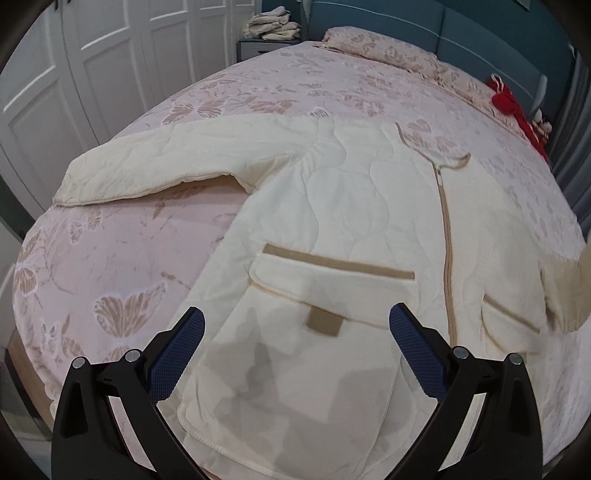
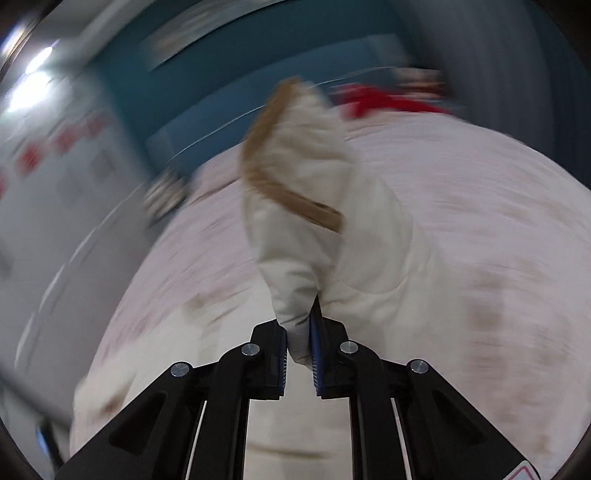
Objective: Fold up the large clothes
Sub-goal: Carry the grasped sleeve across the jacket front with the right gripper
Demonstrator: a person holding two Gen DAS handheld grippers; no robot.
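Cream quilted jacket (image 1: 354, 206) lies zipped across the bed (image 1: 122, 251), collar toward the headboard edge; the left hand-held gripper (image 1: 295, 321) hovers spread above its hem, the right hand-held gripper (image 2: 299, 328) pinches a lifted sleeve (image 2: 306, 206).

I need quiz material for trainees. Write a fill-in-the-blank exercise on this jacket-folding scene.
1. The cream jacket lies spread on a ____ with a butterfly-patterned cover.
2. The left gripper hangs above the jacket's flap pocket with its jaws ____.
3. The right gripper is shut on the jacket's ____, which has a tan cuff.
4. Near the headboard lies something ____ in colour.

Missing words: bed; open; sleeve; red
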